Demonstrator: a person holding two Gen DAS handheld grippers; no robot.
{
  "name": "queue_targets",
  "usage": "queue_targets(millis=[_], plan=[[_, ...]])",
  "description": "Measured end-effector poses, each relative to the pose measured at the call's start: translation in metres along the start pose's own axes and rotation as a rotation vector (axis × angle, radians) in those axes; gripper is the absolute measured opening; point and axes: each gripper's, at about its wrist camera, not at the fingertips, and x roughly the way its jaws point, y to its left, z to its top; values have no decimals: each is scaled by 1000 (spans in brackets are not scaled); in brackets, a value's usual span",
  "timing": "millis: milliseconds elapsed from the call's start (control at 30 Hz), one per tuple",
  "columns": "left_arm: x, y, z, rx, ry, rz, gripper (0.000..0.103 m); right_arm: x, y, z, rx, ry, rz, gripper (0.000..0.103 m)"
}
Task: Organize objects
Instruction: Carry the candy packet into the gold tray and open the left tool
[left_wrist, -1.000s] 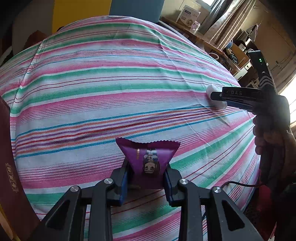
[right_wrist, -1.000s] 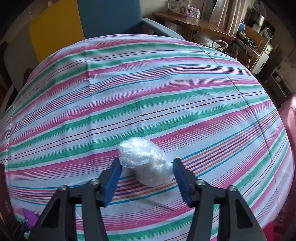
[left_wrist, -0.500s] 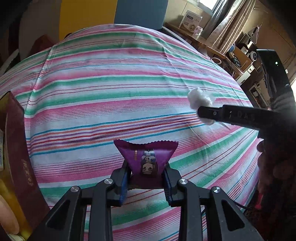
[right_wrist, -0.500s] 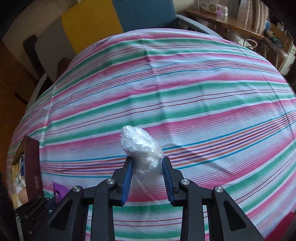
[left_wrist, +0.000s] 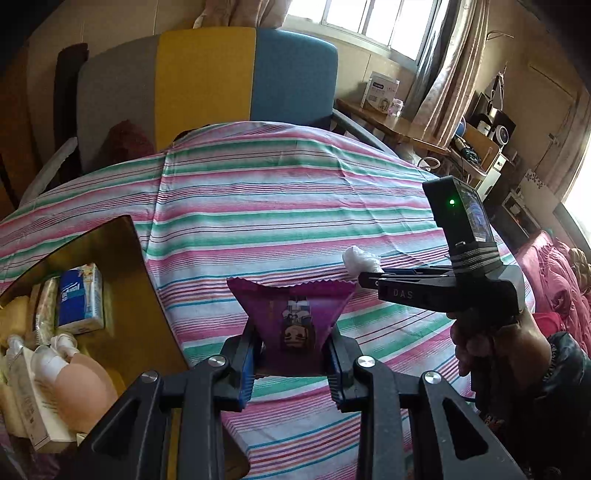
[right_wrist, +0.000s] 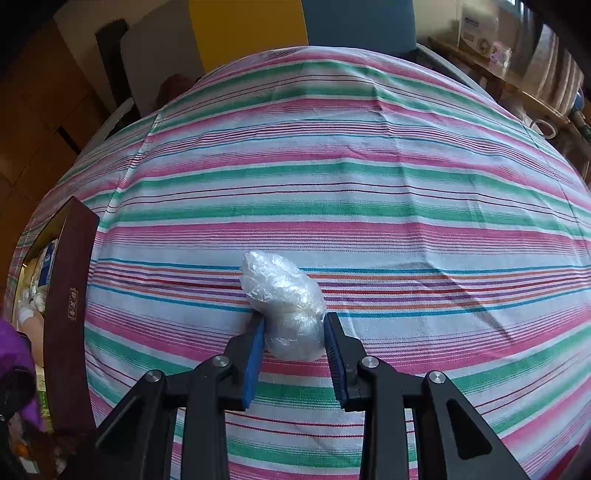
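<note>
My left gripper (left_wrist: 293, 341) is shut on a purple snack packet (left_wrist: 291, 317) with a cartoon face, held above the striped cloth. My right gripper (right_wrist: 294, 334) is shut on a white plastic-wrapped bundle (right_wrist: 284, 299), also lifted off the cloth. The right gripper shows in the left wrist view (left_wrist: 364, 278) to the right, with the bundle (left_wrist: 360, 260) at its tips. A dark red box (left_wrist: 122, 280) with a gold lining stands open at the left and holds several items. Its outer wall shows in the right wrist view (right_wrist: 70, 314).
In the box lie a blue tissue pack (left_wrist: 79, 299), a peach bottle (left_wrist: 83, 387) and a white carton (left_wrist: 31, 402). The striped cloth (left_wrist: 295, 206) covers the table. A grey, yellow and blue chair (left_wrist: 207, 77) stands behind. A cluttered desk (left_wrist: 399, 129) is at the back right.
Both grippers have lifted and swung left toward the box, which has come into view. The right gripper closed on the bundle and raised it off the cloth.
</note>
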Motion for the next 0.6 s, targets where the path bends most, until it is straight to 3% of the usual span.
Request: queue_targets(millis=[433, 600], plan=[[-34, 31, -18, -28, -45, 54, 31, 3, 3, -1, -21, -3, -25, 32], [-42, 50, -27, -76, -36, 34, 31, 5, 4, 0, -31, 0, -34, 32]])
